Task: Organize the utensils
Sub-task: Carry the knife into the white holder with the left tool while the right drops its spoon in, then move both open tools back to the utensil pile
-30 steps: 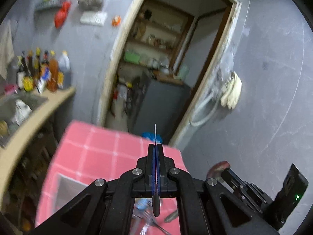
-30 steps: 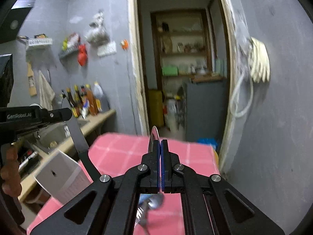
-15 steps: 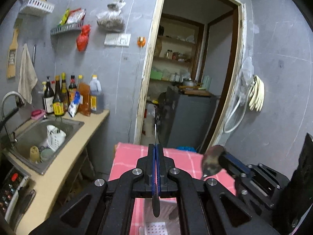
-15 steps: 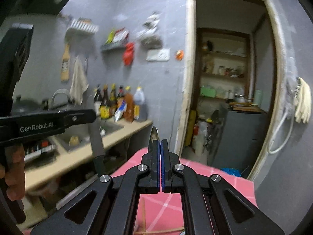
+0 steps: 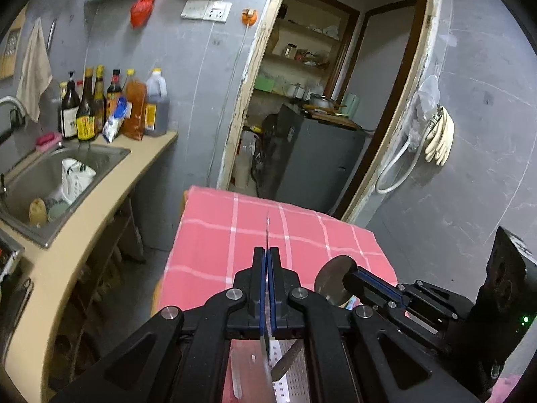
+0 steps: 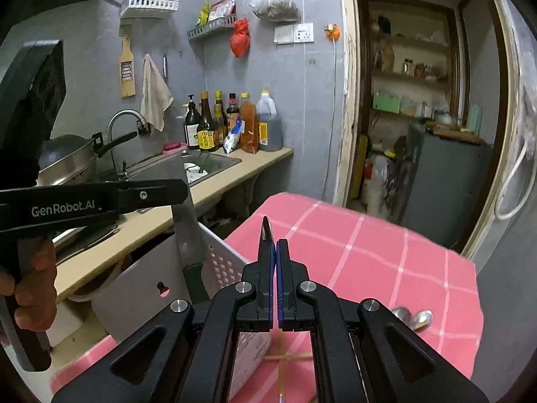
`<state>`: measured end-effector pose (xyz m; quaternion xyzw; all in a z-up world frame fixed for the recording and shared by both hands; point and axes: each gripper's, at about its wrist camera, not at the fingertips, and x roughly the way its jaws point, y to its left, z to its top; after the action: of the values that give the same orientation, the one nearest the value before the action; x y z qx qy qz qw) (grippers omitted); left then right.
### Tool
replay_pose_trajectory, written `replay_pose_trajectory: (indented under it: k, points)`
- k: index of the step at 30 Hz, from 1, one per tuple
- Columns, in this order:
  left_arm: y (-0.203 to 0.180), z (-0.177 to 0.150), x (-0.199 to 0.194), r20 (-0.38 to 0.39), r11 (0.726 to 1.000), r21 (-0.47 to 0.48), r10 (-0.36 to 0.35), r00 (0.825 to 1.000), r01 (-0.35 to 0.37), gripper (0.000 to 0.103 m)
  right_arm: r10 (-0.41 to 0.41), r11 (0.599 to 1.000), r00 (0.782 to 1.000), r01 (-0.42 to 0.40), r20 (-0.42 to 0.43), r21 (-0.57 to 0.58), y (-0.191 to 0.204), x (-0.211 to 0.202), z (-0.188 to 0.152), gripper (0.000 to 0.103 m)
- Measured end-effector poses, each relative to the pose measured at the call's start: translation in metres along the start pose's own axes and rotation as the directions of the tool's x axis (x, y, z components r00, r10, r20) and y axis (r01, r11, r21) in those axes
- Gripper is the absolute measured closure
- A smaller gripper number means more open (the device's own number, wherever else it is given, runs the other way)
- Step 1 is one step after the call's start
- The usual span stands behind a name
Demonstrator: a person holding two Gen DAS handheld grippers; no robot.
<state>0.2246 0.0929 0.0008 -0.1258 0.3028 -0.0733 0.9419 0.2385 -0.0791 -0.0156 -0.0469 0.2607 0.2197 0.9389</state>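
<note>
My left gripper point(image 5: 267, 252) is shut on a knife point(image 5: 267, 228), gripping the blade edge-on. In the right wrist view the left gripper point(image 6: 183, 189) holds that knife point(image 6: 184, 228) upright, its dark handle lowest, at the rim of a white perforated utensil holder point(image 6: 221, 262). My right gripper point(image 6: 276, 243) is shut on a spoon point(image 6: 266, 230), whose bowl sticks out past the fingertips. From the left wrist view the right gripper point(image 5: 349, 277) and the spoon bowl point(image 5: 330, 282) sit just right of my left fingers, above the holder point(image 5: 285, 369).
The pink checked tablecloth point(image 6: 369, 252) covers the table. Two spoons point(image 6: 412, 317) and chopsticks point(image 6: 285, 357) lie on it near me. A counter with a sink point(image 5: 50, 174), bottles point(image 5: 110, 107) and a wok point(image 6: 67, 158) runs along the left. A doorway point(image 5: 319, 100) is behind. A hand point(image 6: 33, 288) holds the left gripper.
Both grippers have come down and forward over the table, each still shut on its utensil. The knife has sunk toward the white holder, which now shows in the right wrist view.
</note>
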Motion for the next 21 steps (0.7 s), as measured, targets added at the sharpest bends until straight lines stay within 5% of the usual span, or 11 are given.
replay_pose_trajectory:
  k: [8,12,16,19,21]
  points:
    - [0.002,-0.009,0.002,-0.055,1.000,-0.020,-0.018,0.998,0.016,0.099,0.026,0.998,1.000,-0.025,-0.013,0.059,-0.010,-0.007,-0.006,0.099]
    - [0.001,-0.011,0.001,-0.060,1.000,-0.019,-0.015,0.998,0.014,0.093,0.035,0.997,0.999,-0.035,0.002,0.068,-0.014,-0.013,-0.003,0.075]
    - [-0.002,-0.011,-0.003,-0.050,0.999,-0.037,-0.013,0.999,0.011,0.070,0.029,0.995,0.999,-0.031,0.025,0.096,-0.023,-0.022,-0.001,0.074]
    - [-0.007,-0.010,-0.012,0.002,0.999,-0.049,-0.008,1.000,0.008,0.043,-0.005,0.991,0.999,-0.002,0.053,0.134,-0.033,-0.035,0.001,0.061]
    - [-0.015,-0.009,-0.015,0.021,0.999,-0.035,-0.005,1.000,0.006,0.039,-0.044,0.983,0.996,0.030,0.078,0.180,-0.045,-0.048,-0.001,0.046]
